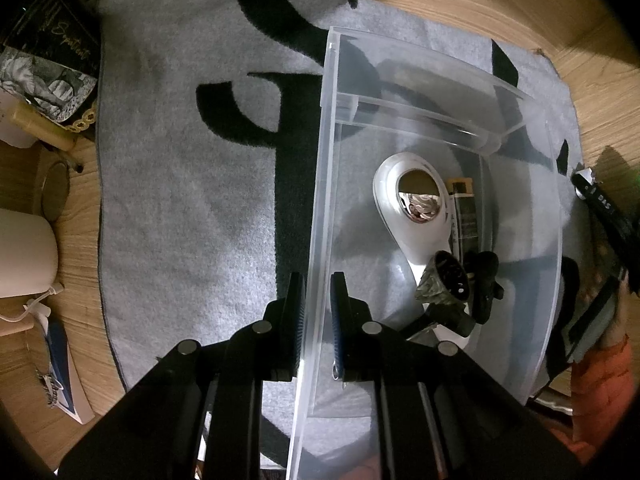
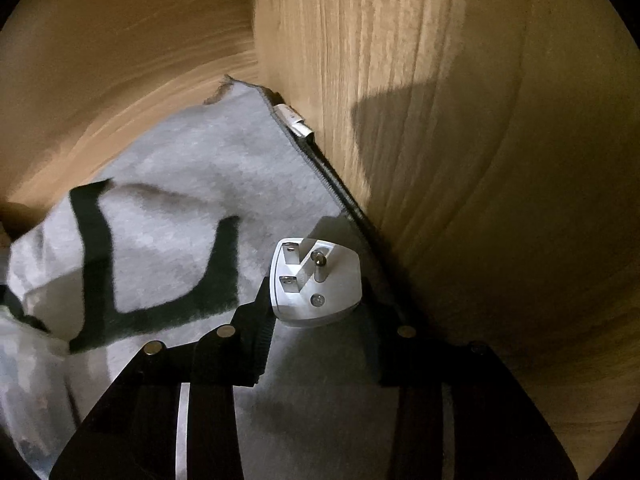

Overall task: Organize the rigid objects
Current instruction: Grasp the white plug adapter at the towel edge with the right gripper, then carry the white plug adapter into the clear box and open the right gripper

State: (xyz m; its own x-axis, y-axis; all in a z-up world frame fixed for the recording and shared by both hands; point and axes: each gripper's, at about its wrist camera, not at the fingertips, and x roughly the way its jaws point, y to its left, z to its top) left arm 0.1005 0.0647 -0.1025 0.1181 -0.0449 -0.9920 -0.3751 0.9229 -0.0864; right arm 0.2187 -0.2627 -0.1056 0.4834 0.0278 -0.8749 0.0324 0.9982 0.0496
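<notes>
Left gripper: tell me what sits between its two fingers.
In the left wrist view, the left gripper is shut on the near side wall of the clear plastic storage bin; nothing else lies between the fingers.

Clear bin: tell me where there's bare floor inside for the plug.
The clear bin has bare floor along the wall the left gripper clamps, beside the white scoop. Its far side is crowded with dark items.

The right gripper jaws clamp a white plug adapter above the grey mat.
</notes>
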